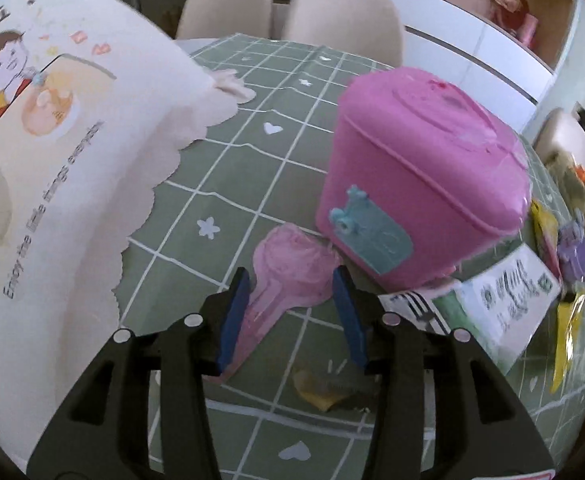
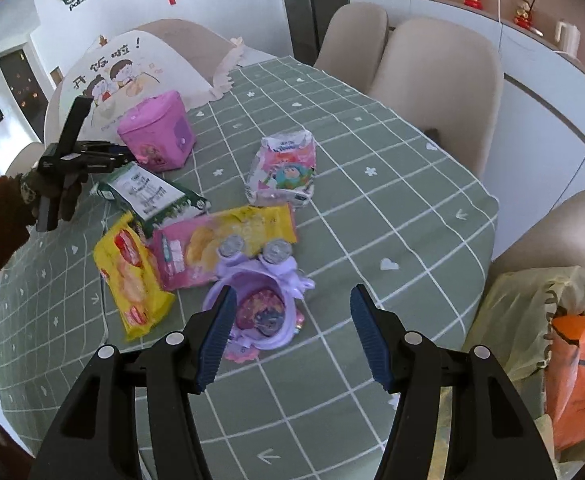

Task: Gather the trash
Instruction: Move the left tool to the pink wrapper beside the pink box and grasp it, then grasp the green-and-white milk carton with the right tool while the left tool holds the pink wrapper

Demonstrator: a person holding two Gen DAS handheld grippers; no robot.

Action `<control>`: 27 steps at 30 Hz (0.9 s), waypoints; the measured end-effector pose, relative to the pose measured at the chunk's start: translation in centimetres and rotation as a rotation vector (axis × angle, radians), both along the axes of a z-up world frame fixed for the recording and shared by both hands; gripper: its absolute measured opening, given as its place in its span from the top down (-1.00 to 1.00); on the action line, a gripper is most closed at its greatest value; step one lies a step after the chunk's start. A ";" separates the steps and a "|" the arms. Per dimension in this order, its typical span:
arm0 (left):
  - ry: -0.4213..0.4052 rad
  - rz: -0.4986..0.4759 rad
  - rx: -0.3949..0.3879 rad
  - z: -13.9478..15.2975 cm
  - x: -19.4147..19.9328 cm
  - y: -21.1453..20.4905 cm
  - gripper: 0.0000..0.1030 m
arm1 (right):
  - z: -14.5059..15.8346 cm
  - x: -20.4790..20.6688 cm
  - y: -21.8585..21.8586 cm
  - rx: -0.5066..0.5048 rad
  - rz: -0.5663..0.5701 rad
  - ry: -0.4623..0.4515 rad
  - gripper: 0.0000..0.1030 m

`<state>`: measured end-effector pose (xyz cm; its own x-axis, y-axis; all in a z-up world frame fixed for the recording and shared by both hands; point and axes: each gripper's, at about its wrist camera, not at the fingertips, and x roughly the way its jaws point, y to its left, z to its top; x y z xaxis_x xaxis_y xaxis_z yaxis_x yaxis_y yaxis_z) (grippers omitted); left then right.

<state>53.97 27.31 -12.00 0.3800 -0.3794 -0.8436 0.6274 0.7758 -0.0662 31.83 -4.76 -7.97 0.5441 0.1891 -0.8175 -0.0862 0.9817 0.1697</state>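
the left tongs (image 1: pixel 292 312) are spread, and a crumpled pink wrapper (image 1: pixel 288 276) lies flat on the surface (image 1: pixel 196 200) between the two blue pads, not yet pinched; the placing reads as a line-up for a grab. just beyond and to the right of those tongs stands a pink lidded bin (image 1: pixel 420 184), lid shut, so what it holds cannot be told. a small yellowish scrap (image 1: pixel 316 390) lies on the cloth under the left tongs, and a big white food cover (image 1: pixel 52 160) rises to their left. the right tongs (image 2: pixel 292 328) are also spread and grip nothing; they hang over a lilac toy-like package (image 2: pixel 260 304), which sits just ahead of their left pad. beyond it the rest of the litter is bunched together: a yellow snack bag (image 2: pixel 132 276), a pink and yellow packet (image 2: pixel 220 244), a green and white packet (image 2: pixel 152 196) and a white cartoon pouch (image 2: pixel 284 168) further off. to the right of the right tongs, off the surface's edge, a pale trash bag (image 2: pixel 524 300) gapes with an orange bag (image 2: pixel 576 368) inside, likely where the pickings go.
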 end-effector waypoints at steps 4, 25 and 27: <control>0.005 0.160 0.016 -0.1 -0.8 -0.4 0.28 | 0.3 0.8 0.6 0.031 0.035 -0.044 -0.09; 0.130 0.603 -0.271 4.3 -18.9 1.6 0.84 | 1.8 1.8 -0.5 -0.002 0.177 -0.045 -0.09; 0.110 0.584 -0.262 4.6 -19.4 1.5 0.84 | 1.7 2.5 0.3 -0.055 0.187 -0.039 -0.09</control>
<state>34.62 28.82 -7.41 0.5028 -0.3354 -0.7967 0.0863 0.9365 -0.3398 34.31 -4.48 -6.26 0.5355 0.2452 -0.8081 -0.2730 0.9558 0.1091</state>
